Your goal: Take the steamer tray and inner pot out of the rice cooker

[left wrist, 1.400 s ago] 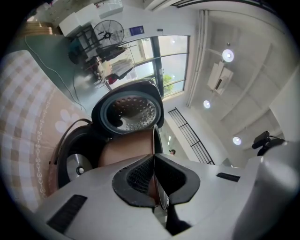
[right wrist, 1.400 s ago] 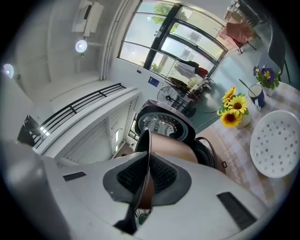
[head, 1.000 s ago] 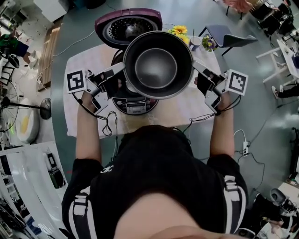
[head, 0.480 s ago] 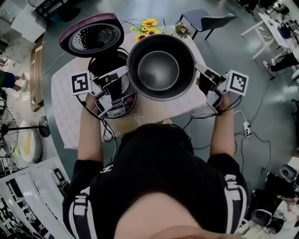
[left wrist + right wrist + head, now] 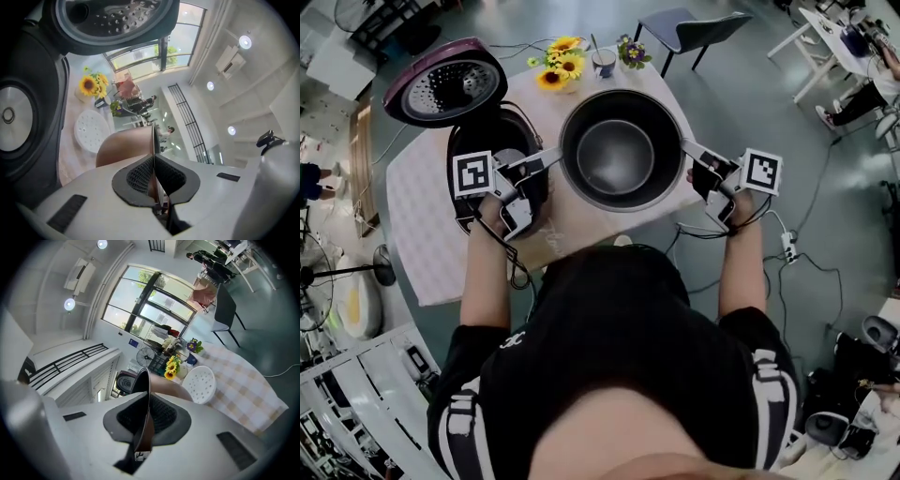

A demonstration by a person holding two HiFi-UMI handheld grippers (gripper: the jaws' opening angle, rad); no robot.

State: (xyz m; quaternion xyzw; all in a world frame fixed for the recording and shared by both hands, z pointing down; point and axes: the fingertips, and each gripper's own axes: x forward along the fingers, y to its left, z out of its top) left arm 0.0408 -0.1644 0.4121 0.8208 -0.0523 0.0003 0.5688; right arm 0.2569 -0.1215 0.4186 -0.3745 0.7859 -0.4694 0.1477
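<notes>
The dark metal inner pot hangs in the air over the right part of the table, empty. My left gripper is shut on its left rim and my right gripper is shut on its right rim. The left gripper view shows the thin rim pinched between the black pads, and the right gripper view shows the rim clamped the same way. The open rice cooker stands to the left with its purple lid raised. The white perforated steamer tray lies on the cloth beyond the pot.
The table carries a checked cloth, with sunflowers, a cup and a small flower pot at its far edge. A chair stands behind it. Cables and a power strip lie on the floor to the right.
Both grippers have carried the pot to the right, off the cooker and somewhat lower. The cooker's open cavity now shows to the left of the pot. Both grips are unchanged.
</notes>
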